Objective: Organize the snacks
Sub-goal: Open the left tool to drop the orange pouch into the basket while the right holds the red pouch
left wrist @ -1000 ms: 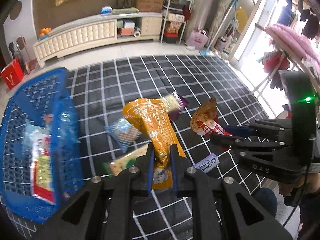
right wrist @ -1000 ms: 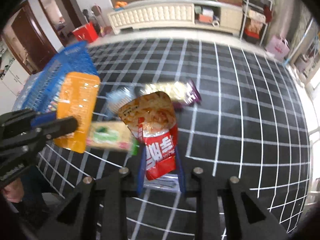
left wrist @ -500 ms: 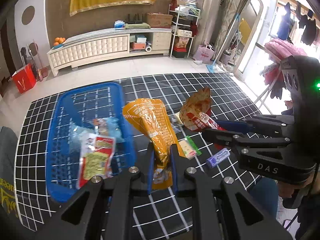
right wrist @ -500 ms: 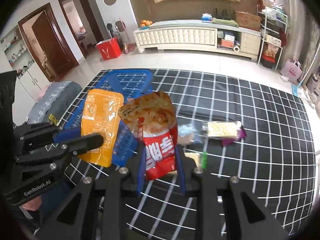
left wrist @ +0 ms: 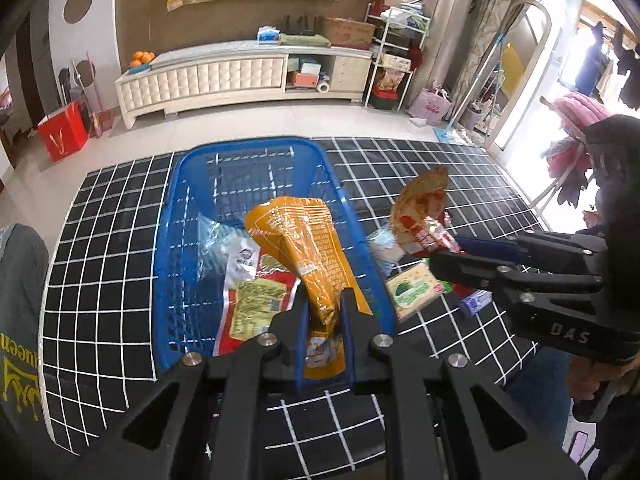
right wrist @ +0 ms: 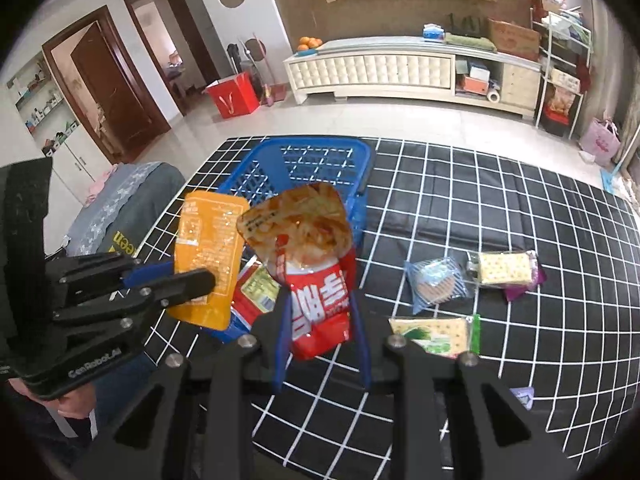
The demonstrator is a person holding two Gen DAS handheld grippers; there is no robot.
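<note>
My left gripper (left wrist: 323,300) is shut on an orange snack bag (left wrist: 302,252) and holds it over the near half of the blue basket (left wrist: 180,176). In the basket lie a red and green packet (left wrist: 256,304) and a clear wrapped snack (left wrist: 224,248). My right gripper (right wrist: 318,298) is shut on a red chip bag (right wrist: 316,280), raised just right of the basket (right wrist: 312,156). The left wrist view shows that bag (left wrist: 420,216) beyond the basket's right rim. On the checked cloth lie a blue wrapped cookie (right wrist: 436,284), a cracker pack (right wrist: 506,268) and a green cracker pack (right wrist: 440,334).
The black checked cloth (right wrist: 520,208) covers the table. A small purple pack (left wrist: 474,303) lies near the green crackers (left wrist: 414,288). A grey cushioned seat (right wrist: 120,208) stands left of the table. A white low cabinet (right wrist: 400,70) and a metal shelf rack (right wrist: 560,60) line the far wall.
Both grippers have carried their bags leftward and a little up. The basket, first at the left edge of the left wrist view, now lies straight under the orange bag.
</note>
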